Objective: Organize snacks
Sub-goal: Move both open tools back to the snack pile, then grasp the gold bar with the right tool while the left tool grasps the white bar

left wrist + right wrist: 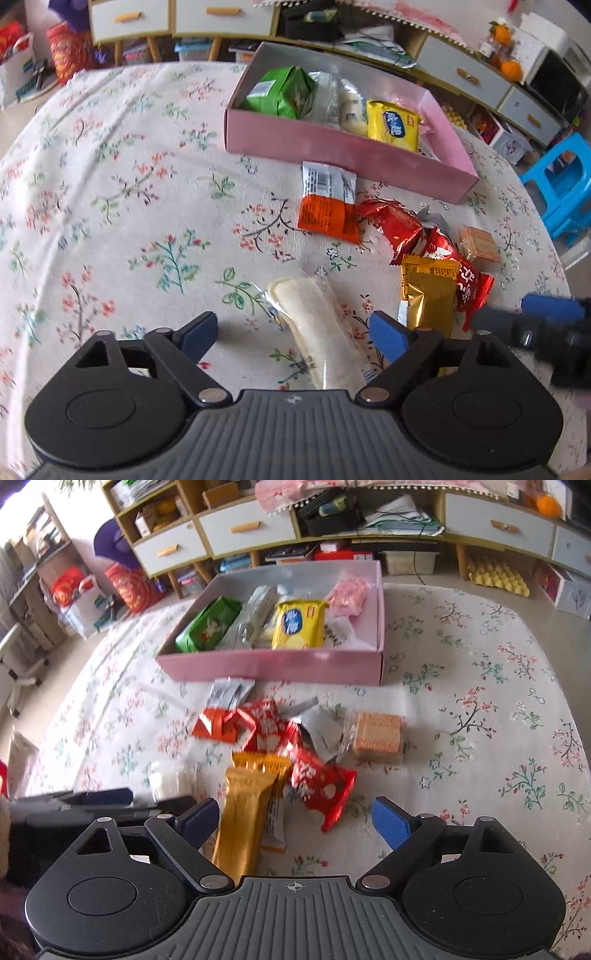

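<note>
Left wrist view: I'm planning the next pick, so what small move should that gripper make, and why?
Probably lower the left gripper and close on the pale bar: the bar lies between the open jaws, still on the tablecloth, outside the pink box.

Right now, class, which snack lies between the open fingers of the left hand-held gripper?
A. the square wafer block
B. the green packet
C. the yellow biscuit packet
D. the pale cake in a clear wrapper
D: in the left wrist view the pale cake lies on the tablecloth between the spread fingers of the left hand-held gripper, not yet pinched.
</note>
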